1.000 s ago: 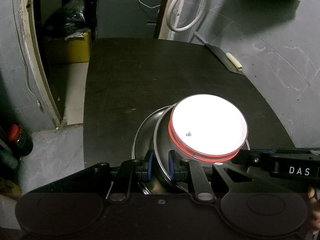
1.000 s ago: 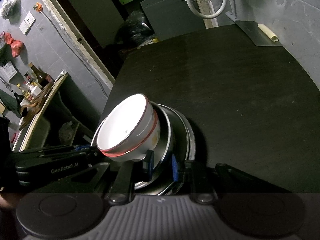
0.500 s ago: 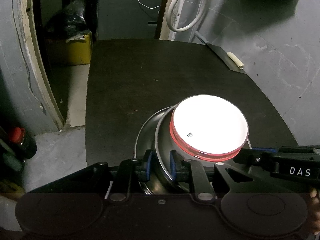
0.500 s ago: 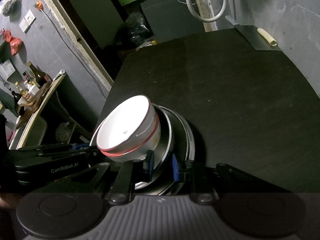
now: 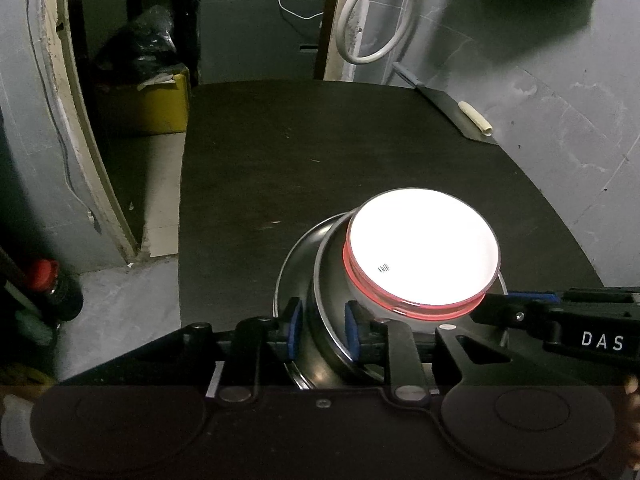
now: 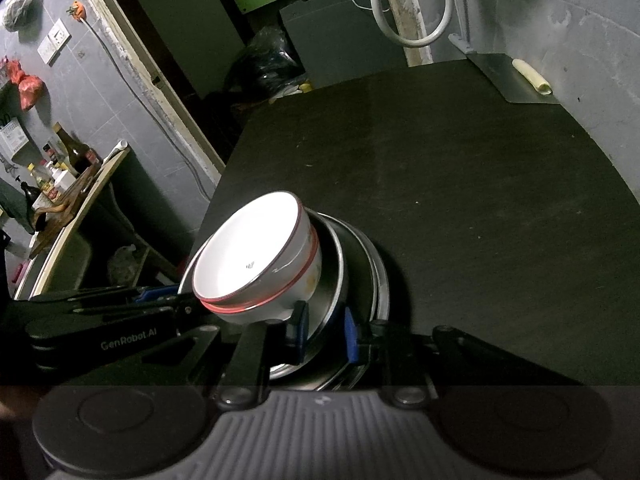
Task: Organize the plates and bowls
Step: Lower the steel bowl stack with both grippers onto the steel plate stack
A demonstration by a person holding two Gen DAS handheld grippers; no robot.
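Two nested white bowls [image 5: 420,248] with red rims sit tilted on a stack of metal plates [image 5: 304,264] near the front edge of a black table [image 5: 320,160]. My left gripper [image 5: 323,330] straddles the plates' near rim. Its jaws are opening, and the blue pads stand slightly off the rim between them. From the opposite side, my right gripper [image 6: 323,330] is shut on the rim of the metal plates [image 6: 360,256], just below the bowls [image 6: 248,256]. Each gripper also shows in the other's view, reaching under the bowls.
A cleaver blade [image 5: 456,114] carrying a pale roll [image 5: 476,118] lies at the table's far right corner by the grey wall. A white hose [image 5: 372,20] hangs behind. A yellow box [image 5: 160,100] and a red-capped bottle [image 5: 52,284] stand on the floor left. A side counter with bottles [image 6: 68,184] is beyond the left edge.
The left gripper's pads have spread apart a little around the plate rim. The bowls, plates and right gripper have stayed in place.
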